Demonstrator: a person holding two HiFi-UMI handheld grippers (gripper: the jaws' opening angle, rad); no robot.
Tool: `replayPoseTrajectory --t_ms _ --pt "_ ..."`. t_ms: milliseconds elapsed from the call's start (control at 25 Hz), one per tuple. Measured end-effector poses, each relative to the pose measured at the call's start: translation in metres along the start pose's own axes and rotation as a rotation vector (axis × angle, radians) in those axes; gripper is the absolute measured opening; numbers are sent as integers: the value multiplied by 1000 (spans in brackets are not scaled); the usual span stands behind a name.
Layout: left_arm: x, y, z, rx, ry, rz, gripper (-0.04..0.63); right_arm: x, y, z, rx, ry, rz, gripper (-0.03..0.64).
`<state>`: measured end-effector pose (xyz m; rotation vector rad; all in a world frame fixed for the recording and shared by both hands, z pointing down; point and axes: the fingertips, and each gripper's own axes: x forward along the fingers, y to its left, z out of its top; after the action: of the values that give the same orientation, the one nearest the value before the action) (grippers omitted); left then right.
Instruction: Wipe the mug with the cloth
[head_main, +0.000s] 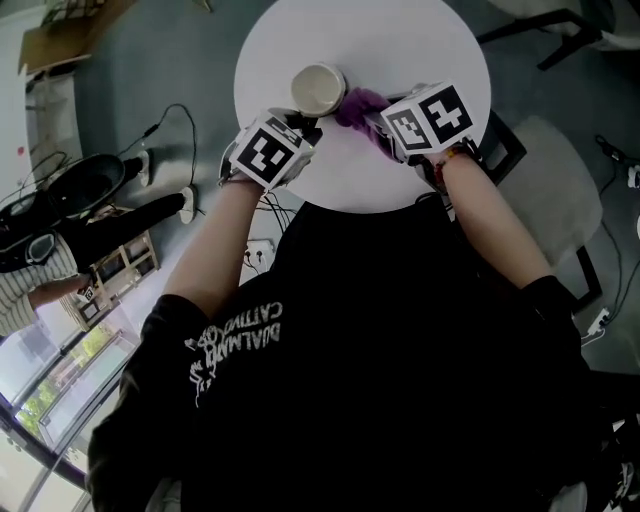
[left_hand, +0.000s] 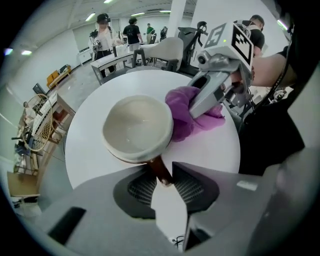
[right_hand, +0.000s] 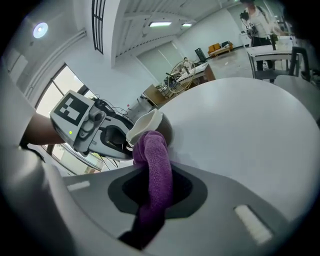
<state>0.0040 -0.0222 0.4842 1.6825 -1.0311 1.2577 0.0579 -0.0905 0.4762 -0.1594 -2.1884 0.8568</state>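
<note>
A cream mug with a brown outside rests on the round white table. In the left gripper view the mug shows its empty inside, and its brown handle fills the gap between the jaw tips of my left gripper, which is shut on it. My right gripper is shut on a purple cloth. The cloth runs out between its jaws and its bunched end lies against the mug's side. From the left gripper view, the cloth touches the mug's right side.
The table is small, with its near edge right under my wrists. A grey chair stands to the right. Cables and a power strip lie on the floor. A person in striped clothing sits at the left.
</note>
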Motion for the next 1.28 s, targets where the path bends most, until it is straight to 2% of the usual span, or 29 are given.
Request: replayPoseTrajectory --t_ms 200,480,640,920,1080,1280 --pt "-1 -20 0 45 2 -36 103 -14 -3 -10 49 -20 -40 58" --pt "0 32 4 177 25 -108 104 14 -32 34 88 17 -112 60" --pt "3 32 -4 268 -5 -168 106 20 -33 34 137 38 -179 60" --pt "2 11 -23 408 11 -234 106 19 -29 13 180 54 -305 63" --pt "-13 17 -23 460 -13 -281 104 15 -22 31 177 94 -399 63" --pt "-19 10 -33 615 12 -308 63 16 -23 52 154 76 -493 60"
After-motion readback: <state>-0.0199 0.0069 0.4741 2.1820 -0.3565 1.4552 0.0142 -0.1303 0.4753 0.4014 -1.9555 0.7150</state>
